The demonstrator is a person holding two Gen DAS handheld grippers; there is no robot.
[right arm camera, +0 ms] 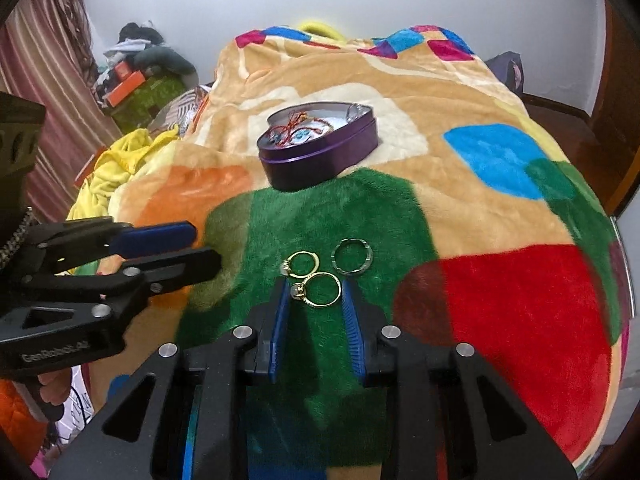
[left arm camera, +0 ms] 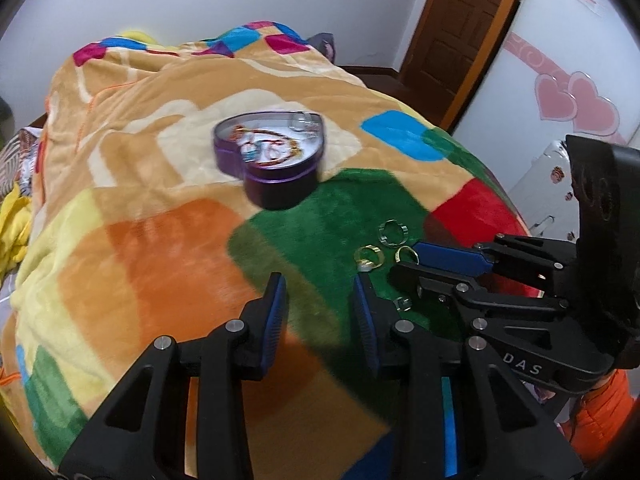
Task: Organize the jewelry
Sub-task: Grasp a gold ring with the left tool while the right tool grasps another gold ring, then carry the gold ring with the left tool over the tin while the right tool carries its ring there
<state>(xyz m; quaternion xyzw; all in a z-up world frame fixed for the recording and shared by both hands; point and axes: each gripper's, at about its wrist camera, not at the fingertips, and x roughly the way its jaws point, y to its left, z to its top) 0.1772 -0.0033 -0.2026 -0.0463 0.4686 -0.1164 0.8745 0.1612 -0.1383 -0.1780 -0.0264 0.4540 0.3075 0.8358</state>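
A purple heart-shaped tin [right arm camera: 320,152] stands open on the blanket, with a red cord bracelet and other pieces inside; it also shows in the left wrist view [left arm camera: 272,160]. Three rings lie on the green patch: a gold stone ring [right arm camera: 318,290] between my right gripper's fingertips, a second gold ring [right arm camera: 302,263] behind it, and a silver ring [right arm camera: 352,257]. My right gripper [right arm camera: 314,292] is open around the near gold ring. My left gripper [left arm camera: 320,292] is open and empty, left of the rings [left arm camera: 370,258]. The right gripper's fingers [left arm camera: 452,258] hide part of the rings there.
The bed is covered by a patchwork fleece blanket [right arm camera: 500,300]. Yellow cloth [right arm camera: 116,168] and piled boxes and clothes [right arm camera: 144,76] lie off the bed's left side. A wooden door [left arm camera: 464,28] and a wall with pink hearts [left arm camera: 576,100] are to the right.
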